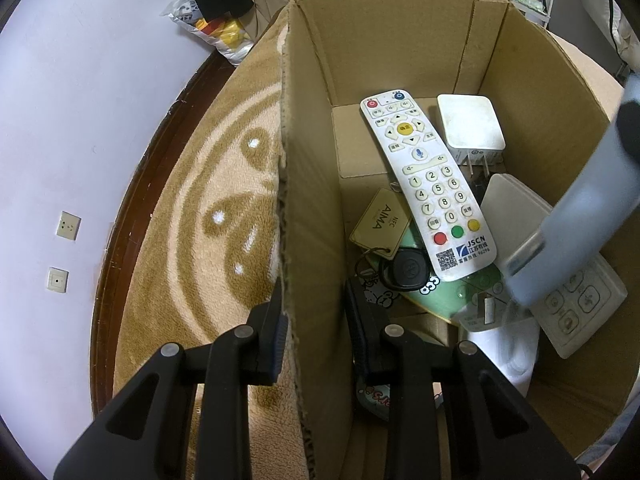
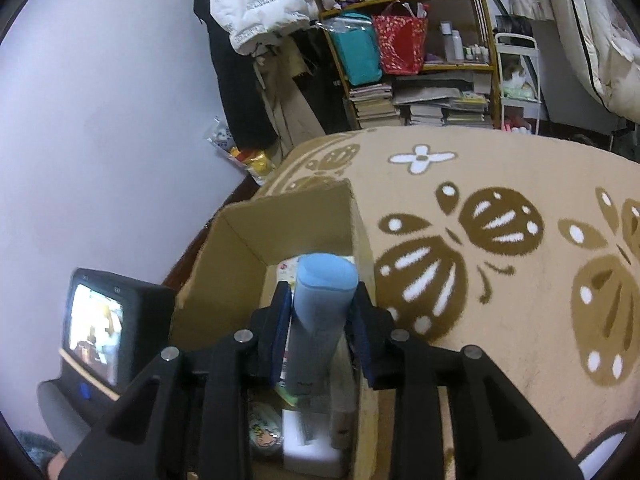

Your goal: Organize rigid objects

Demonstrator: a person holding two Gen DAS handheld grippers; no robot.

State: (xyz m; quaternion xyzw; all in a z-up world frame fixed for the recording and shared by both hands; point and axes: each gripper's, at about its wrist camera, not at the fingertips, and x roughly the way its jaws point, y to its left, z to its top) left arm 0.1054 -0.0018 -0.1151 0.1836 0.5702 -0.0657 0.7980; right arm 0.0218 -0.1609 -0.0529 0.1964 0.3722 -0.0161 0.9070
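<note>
- Over the cardboard box [image 2: 240,248], the right gripper [image 2: 320,332] is clamping a blue-grey cylindrical object [image 2: 322,300] between its two fingers, the object's rounded end pointing forward along them and its length hanging above the box's open interior.
- On the box's left wall, the left gripper [image 1: 316,332] is straddling the cardboard box [image 1: 308,160]: one finger is sitting outside against the wall and the other inside, and whether the pads are pressing the cardboard from both sides cannot be told.
- Inside the box, a white remote control [image 1: 428,184] is lying face up on the pile, its lower end resting over a black key fob [image 1: 408,270] and a tan tag [image 1: 380,218] marked AIMA.
- Just beside the remote's upper end, a white plug adapter [image 1: 470,126] is sitting with its prongs pointing toward the camera.
- At the right of the left wrist view, the blue-grey cylindrical object [image 1: 588,208] is slanting down into the box above a white button panel [image 1: 580,304].
- Under everything, a tan patterned rug [image 2: 500,240] is carrying the box, near a pale wall [image 1: 80,100].
</note>
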